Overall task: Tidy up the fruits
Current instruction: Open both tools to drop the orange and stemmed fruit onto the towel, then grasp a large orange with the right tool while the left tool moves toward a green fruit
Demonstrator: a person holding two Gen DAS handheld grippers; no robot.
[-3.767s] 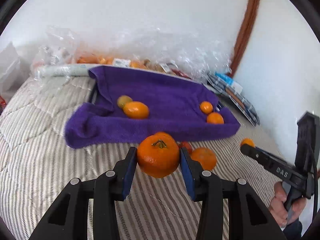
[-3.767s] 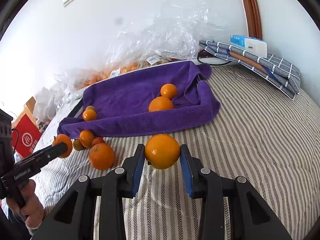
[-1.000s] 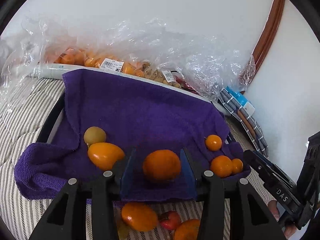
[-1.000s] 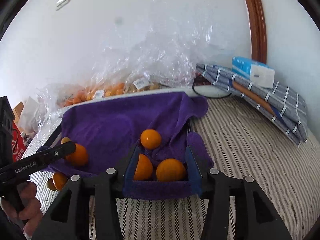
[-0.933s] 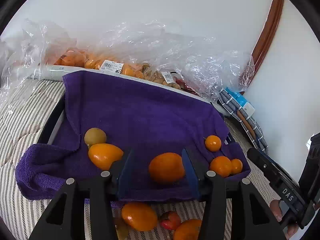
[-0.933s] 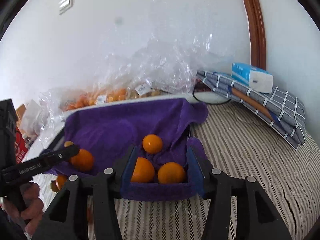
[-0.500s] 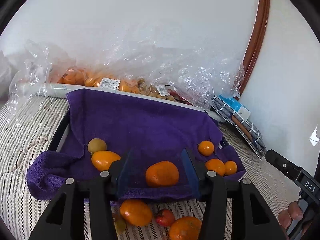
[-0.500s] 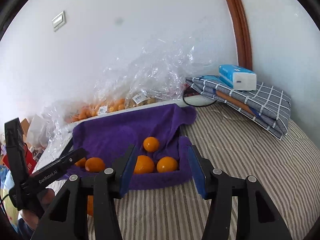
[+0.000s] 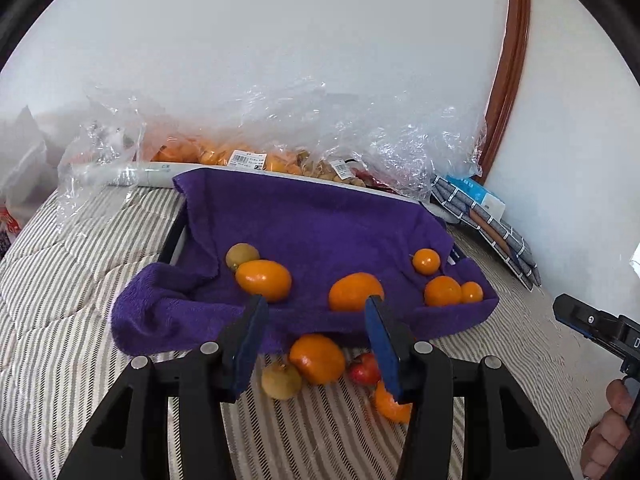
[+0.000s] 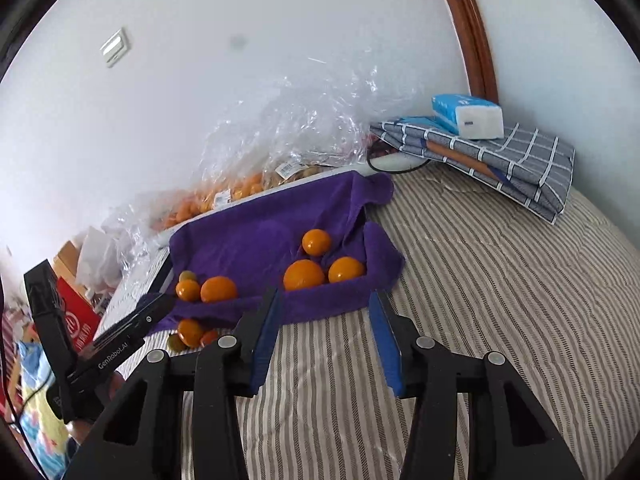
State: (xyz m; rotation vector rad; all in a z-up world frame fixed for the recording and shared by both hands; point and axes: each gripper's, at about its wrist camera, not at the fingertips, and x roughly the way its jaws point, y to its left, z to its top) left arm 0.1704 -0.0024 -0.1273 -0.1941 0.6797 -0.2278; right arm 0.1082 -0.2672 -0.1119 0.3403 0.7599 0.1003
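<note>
Orange loose fruits [image 9: 317, 358] by purple towel's [image 9: 312, 220] near edge sit under our left gripper [image 9: 316, 344], nearer than right gripper [image 10: 324, 336]; both wide, empty.

The left gripper [image 10: 116, 336] reads "GenRobot.AI" along its side.

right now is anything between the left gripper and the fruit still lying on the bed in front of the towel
Nothing visible blocks it. The left gripper is open, and the orange on the striped bedspread shows between its fingers, just before the purple towel.

Home bedroom: striped quilt [image 10: 500, 280], folded bedding [image 10: 500, 160].
</note>
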